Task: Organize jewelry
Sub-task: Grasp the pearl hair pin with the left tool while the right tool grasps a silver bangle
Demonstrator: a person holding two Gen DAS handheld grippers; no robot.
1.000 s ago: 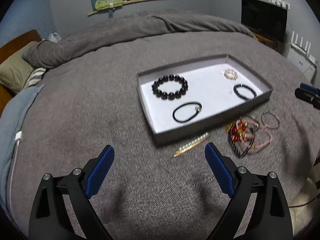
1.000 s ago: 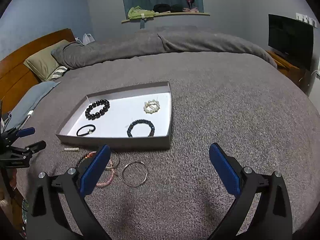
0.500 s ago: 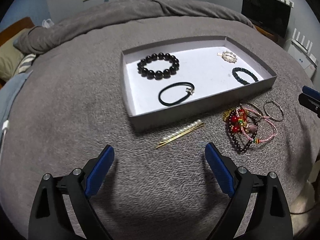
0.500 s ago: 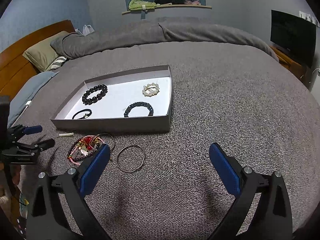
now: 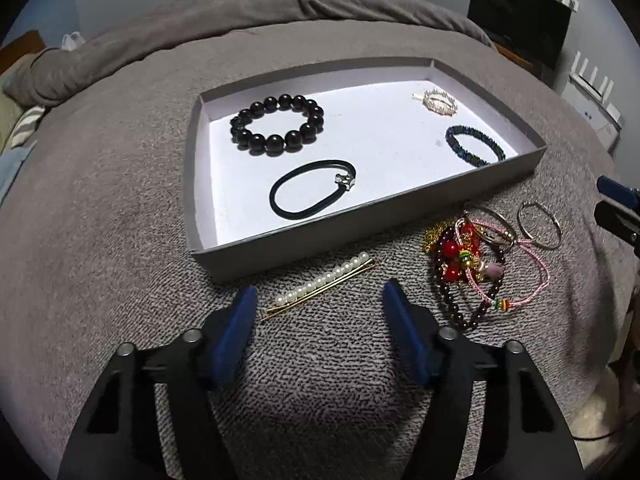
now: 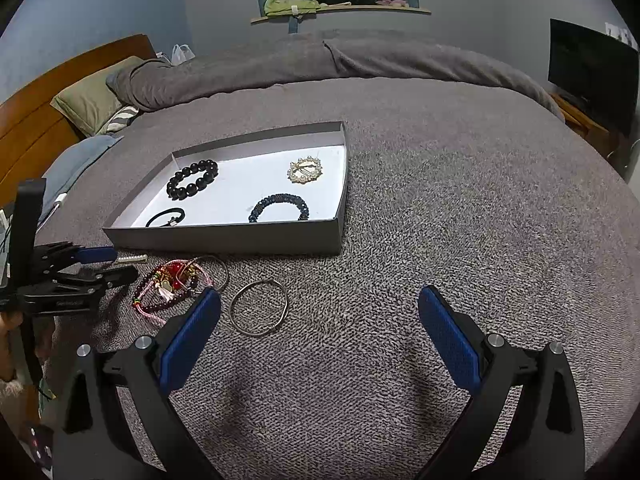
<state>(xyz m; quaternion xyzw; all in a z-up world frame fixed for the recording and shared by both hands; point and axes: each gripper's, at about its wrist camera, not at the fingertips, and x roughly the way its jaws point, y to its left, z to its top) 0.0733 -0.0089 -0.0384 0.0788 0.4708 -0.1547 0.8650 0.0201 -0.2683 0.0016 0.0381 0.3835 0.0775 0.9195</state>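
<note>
A grey tray (image 5: 320, 236) with a white floor lies on the bed; it also shows in the right wrist view (image 6: 224, 236). In it lie a black bead bracelet (image 5: 277, 124), a black hair tie (image 5: 312, 189), a pearl brooch (image 5: 436, 100) and a dark blue bracelet (image 5: 474, 145). A pearl hair pin (image 5: 320, 283) lies in front of the tray, just ahead of my open left gripper (image 5: 320, 300). A tangle of red and pink bracelets (image 5: 476, 268) and a silver bangle (image 6: 259, 307) lie to the right. My right gripper (image 6: 318, 308) is open and empty over the blanket.
The grey blanket (image 6: 440, 240) covers the bed. A wooden headboard (image 6: 28, 120) and a green pillow (image 6: 88, 100) are at the left. A dark television (image 6: 592, 68) stands at the right. My left gripper shows in the right wrist view (image 6: 100, 264).
My left gripper has come down and forward toward the pearl hair pin, and its jaws have narrowed. My right gripper has moved a little closer to the tray.
</note>
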